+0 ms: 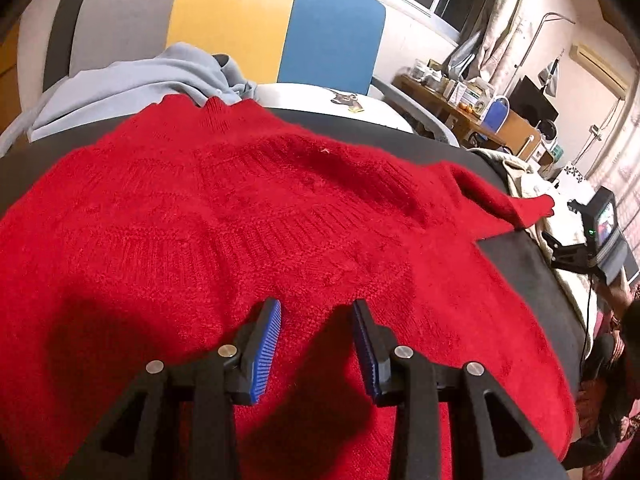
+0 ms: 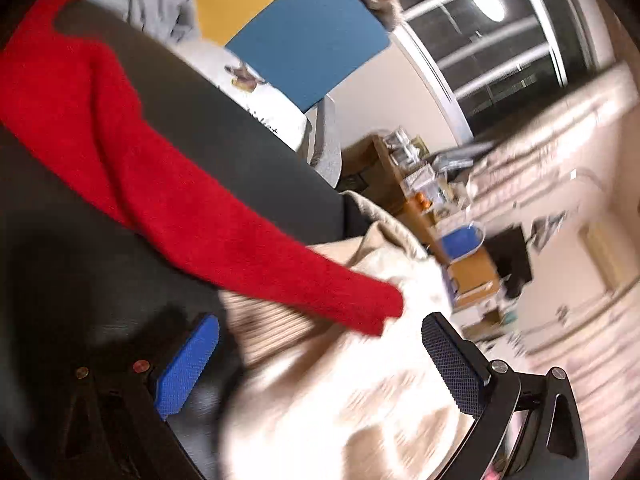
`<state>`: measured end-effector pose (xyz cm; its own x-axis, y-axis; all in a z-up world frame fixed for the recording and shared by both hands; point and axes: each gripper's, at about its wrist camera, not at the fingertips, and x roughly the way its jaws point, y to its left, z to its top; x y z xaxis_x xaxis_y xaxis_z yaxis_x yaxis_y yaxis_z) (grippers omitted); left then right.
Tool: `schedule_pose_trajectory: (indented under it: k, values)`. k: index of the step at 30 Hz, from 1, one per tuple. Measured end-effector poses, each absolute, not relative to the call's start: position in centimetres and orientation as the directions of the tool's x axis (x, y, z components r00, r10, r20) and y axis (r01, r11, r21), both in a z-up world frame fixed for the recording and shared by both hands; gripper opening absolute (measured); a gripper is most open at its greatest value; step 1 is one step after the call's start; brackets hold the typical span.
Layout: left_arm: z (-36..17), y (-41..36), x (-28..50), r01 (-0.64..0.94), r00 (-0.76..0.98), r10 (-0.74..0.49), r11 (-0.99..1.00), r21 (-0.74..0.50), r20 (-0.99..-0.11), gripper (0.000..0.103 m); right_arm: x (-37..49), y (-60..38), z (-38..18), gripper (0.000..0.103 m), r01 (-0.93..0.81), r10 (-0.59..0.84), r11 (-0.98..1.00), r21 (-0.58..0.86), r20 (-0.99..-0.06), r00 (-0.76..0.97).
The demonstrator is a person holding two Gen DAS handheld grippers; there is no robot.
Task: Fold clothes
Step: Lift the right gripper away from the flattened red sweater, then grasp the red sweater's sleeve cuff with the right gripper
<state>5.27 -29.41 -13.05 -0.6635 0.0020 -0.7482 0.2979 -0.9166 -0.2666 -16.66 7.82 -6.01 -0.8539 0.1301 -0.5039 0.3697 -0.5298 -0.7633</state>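
Red sweater (image 1: 248, 208) is lying spread flat on the dark desk (image 1: 516, 256), its sleeve (image 2: 224, 216) trailing onto beige cloth (image 2: 360, 380). My left tongs (image 1: 316, 320) are hovering open, empty; right tongs (image 2: 320, 340) are gaping wide near the cuff. I'm aiming to pinch the cuff squarely. Cluttered room behind

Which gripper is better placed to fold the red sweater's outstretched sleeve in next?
Right, probably. The right gripper is open just short of the sleeve cuff lying on beige fabric. The left gripper hovers open over the sweater body.

Red ribbed sweater (image 1: 248, 216), dark grey surface (image 1: 516, 264)
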Motion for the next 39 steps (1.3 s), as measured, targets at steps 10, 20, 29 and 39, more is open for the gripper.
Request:
schedule_pose_trajectory:
  k: [10, 20, 29, 39]
  values:
    - [-13.3, -29.1, 4.6, 0.305, -0.665, -0.007, -0.915, -0.264, -0.747, 0.043, -21.6, 8.0, -7.5, 0.103, 0.547, 0.157, -0.318, -0.775, -0.612, -0.775]
    - [-13.4, -29.6, 4.8, 0.299, -0.684, 0.030, -0.900, -0.317, -0.729, 0.045, -26.0, 8.5, -2.5, 0.018, 0.642, 0.097, -0.661, -0.390, -0.892, -0.442]
    - [-13.3, -30.2, 5.0, 0.290, -0.699, 0.076, -0.879, -0.379, -0.711, 0.045, -19.6, 10.9, 4.2, 0.014, 0.588, -0.042, -0.789, -0.180, -0.938, -0.344]
    - [-11.9, -30.2, 3.4, 0.269, -0.672, 0.059, -0.909, -0.318, -0.738, 0.047, -18.7, 18.3, 8.3, 0.056, 0.205, 0.061, -0.965, -0.164, -0.899, -0.434]
